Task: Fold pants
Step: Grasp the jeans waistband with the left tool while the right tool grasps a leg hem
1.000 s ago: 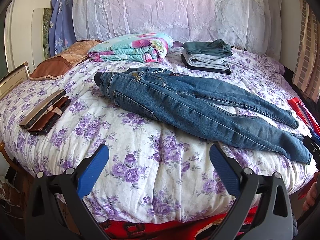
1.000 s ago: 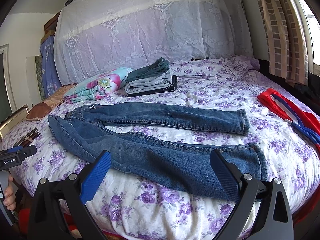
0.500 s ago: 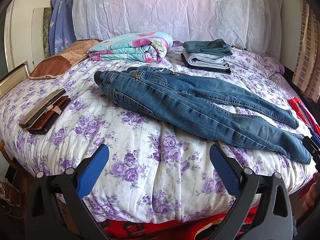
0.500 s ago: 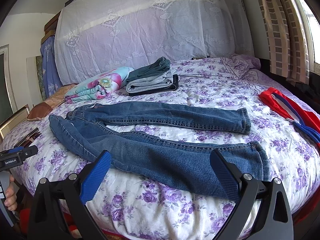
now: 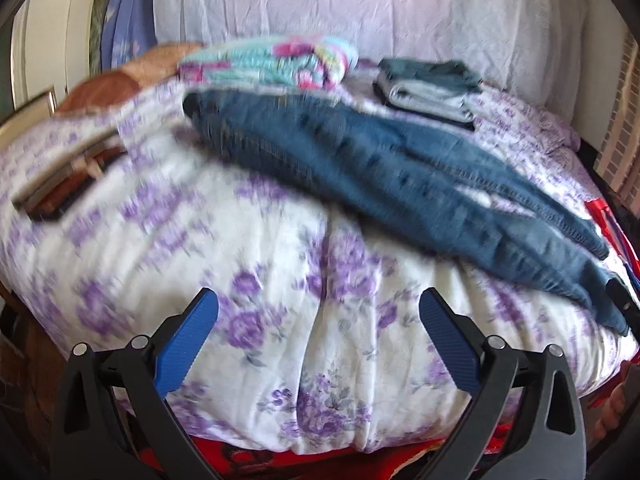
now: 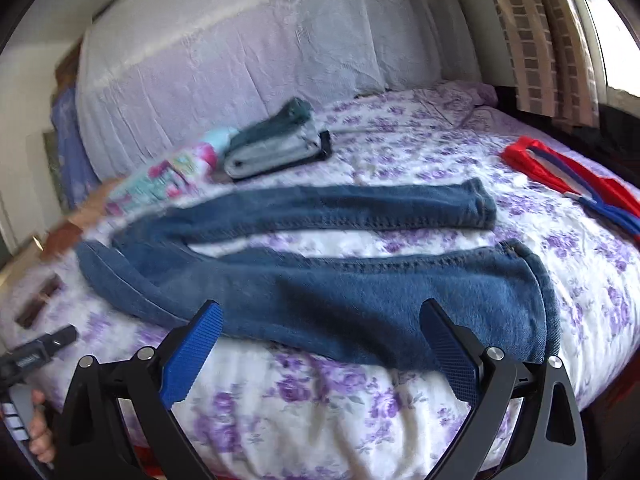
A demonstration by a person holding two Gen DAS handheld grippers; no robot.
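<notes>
Blue jeans (image 6: 328, 280) lie spread flat, legs apart, across a bed (image 6: 400, 412) covered in purple florals. The left tool (image 5: 319, 334) and right tool (image 6: 321, 340) hover released at the near edge, gripping nothing. Lettering on the left tool's body is too blurred to read.

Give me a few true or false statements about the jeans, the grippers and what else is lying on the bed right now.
1. The jeans lie spread out, both legs apart. True.
2. The right gripper is clamped on a jeans leg. False: its jaws stand open, holding nothing.
3. A stack of folded clothes sits beyond the jeans. True.
4. The left gripper holds the waistband. False: it is open above the floral bedspread.
5. A red garment lies by the leg ends. True.
</notes>
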